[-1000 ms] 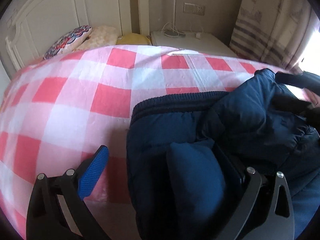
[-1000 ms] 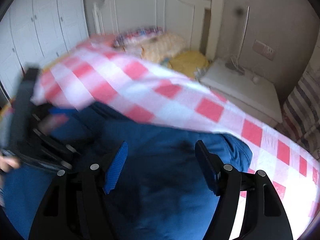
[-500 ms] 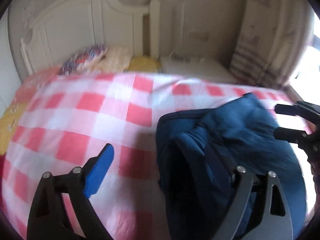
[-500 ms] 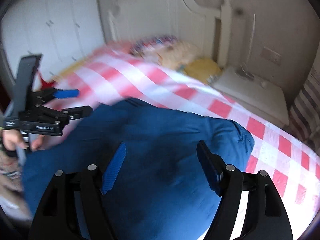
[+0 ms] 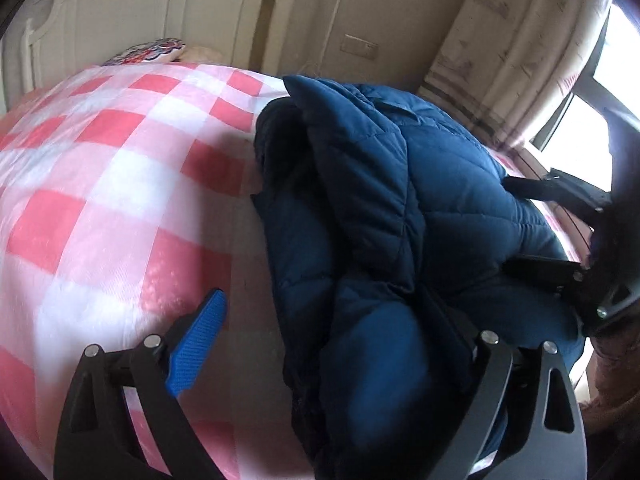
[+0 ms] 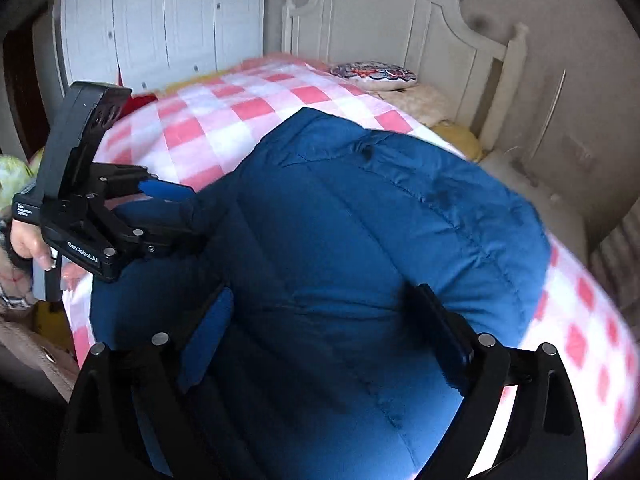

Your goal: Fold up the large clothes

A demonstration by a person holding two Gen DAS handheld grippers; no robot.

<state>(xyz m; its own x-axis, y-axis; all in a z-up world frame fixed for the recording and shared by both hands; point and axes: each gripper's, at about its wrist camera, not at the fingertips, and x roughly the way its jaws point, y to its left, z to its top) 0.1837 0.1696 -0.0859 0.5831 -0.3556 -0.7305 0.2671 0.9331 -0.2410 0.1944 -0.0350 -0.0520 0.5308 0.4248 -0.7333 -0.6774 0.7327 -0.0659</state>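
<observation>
Now the jacket (image 6: pixel 360 248), a dark blue quilted one, lies bundled on the checked quilt (image 5: pixel 120 168) near the bed's edge, and both grippers flank it. In the right wrist view the right gripper (image 6: pixel 328 336) hangs over the middle of the bundle with its jaws spread wide; they have just been opening. Padded cloth fills the space between the jaws, but the pads do not seem to press it, so I judge it released. The left gripper (image 6: pixel 168 208) shows at 9 o'clock in that view, held by a hand (image 6: pixel 28 240), its fingertips at the jacket's left edge. In its own view the left gripper (image 5: pixel 336 344) is wide open too, having just opened a little further. Its blue pad (image 5: pixel 196 344) stands free over the quilt at 7 o'clock, while the other finger is buried behind a fold of jacket, so cloth lies between the jaws without being pinched. Probably the open jaws serve to let a finished fold settle, or to pat the puffy layers flat.

Around it: a white headboard (image 6: pixel 400 28) at 12 o'clock, a patterned pillow (image 6: pixel 376 74) below it, a wardrobe (image 6: pixel 160 24) at 11 o'clock, a curtain (image 5: pixel 512 40) at 1 o'clock in the left view. Nothing blocks the bed, though the jacket's springy bulk may undo the fold.
</observation>
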